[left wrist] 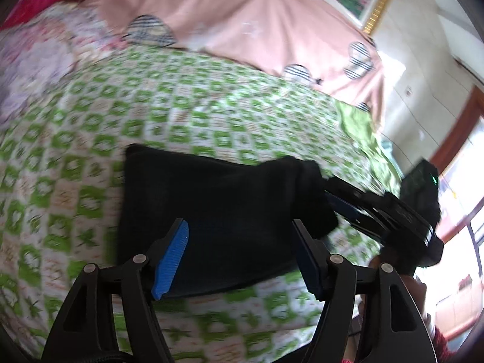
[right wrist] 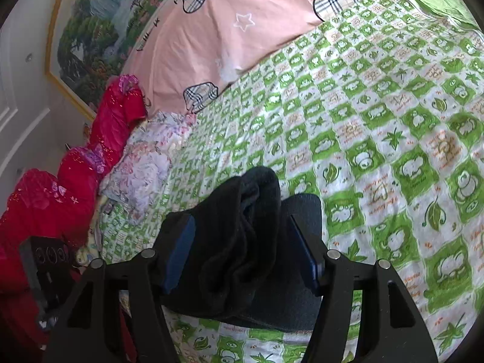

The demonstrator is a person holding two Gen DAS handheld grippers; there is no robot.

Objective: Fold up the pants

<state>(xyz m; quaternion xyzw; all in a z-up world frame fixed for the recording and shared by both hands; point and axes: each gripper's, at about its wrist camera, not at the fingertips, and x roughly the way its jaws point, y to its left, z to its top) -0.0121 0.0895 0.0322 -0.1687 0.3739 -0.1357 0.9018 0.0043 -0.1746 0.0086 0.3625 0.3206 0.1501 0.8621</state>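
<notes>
Pants (left wrist: 211, 217), black and folded into a compact bundle, lie on the green-and-white checked bedsheet (left wrist: 211, 96), and we place everything else against that bundle. Our left gripper (left wrist: 242, 260) hangs just above its near edge with the blue-padded fingers (left wrist: 171, 257) spread wide, one on each side of the cloth and gripping nothing. Our right gripper (right wrist: 242, 251) sits at the bundle's right end. In the left wrist view its fingers reach into a raised, bunched corner of the fabric. In its own view that thick fold stands up between the two blue pads (right wrist: 180, 254), which are set fairly far apart with the cloth filling the space. We cannot tell whether they press it firmly or merely bracket it.

Beyond the pants, across the sheet, lies a pink duvet (right wrist: 257, 15) with plaid patches. Red bedding (right wrist: 75, 166) is piled farther off to the side, with a pale floral cloth (right wrist: 145, 163) between it and the bundle. Behind the duvet, a gold-framed landscape painting (right wrist: 99, 21) hangs on the wall.
</notes>
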